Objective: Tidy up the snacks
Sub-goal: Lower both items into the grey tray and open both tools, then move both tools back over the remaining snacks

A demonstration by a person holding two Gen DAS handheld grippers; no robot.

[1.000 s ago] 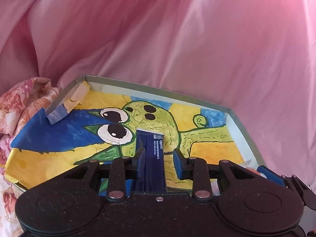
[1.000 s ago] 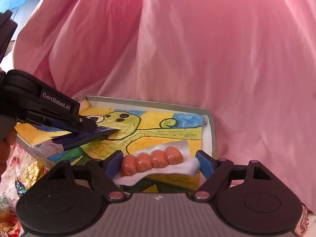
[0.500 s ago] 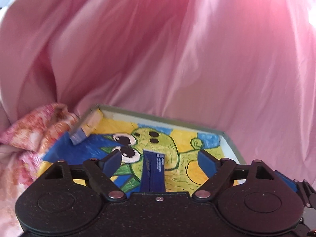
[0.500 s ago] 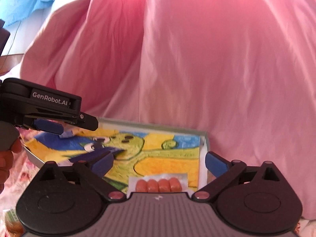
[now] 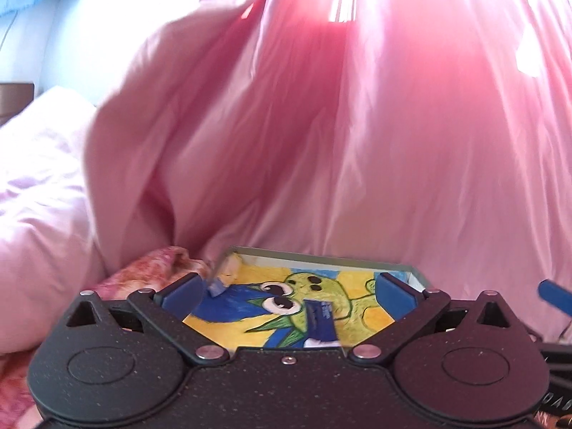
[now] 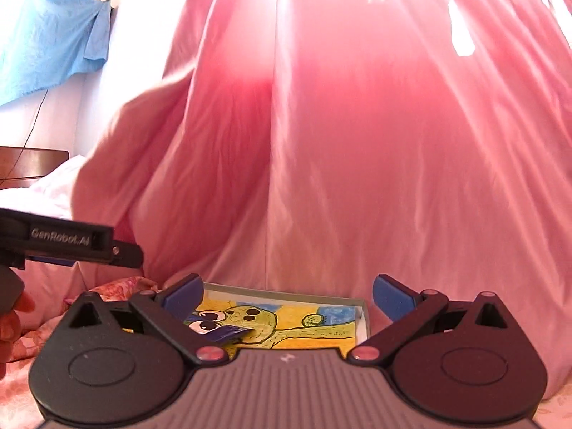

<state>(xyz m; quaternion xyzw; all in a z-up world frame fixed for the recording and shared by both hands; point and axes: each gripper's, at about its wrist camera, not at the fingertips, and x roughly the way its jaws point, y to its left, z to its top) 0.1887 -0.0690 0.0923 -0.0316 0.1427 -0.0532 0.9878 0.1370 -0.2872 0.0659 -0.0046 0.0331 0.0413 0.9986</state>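
Your left gripper [image 5: 289, 291] had just been spreading its jaws and stood wide, nothing pinched between them. The dark blue snack packet [image 5: 320, 323] lay in the shallow box [image 5: 321, 254], on the green cartoon drawing [image 5: 314, 296] lining its floor. Your right gripper [image 6: 287, 295] had likewise just opened to full spread, holding nothing. From that side the packet [image 6: 228, 334] showed near the box's left part; the sausage pack was possibly hidden behind the gripper body. Pink drape [image 6: 357, 143] hung behind.
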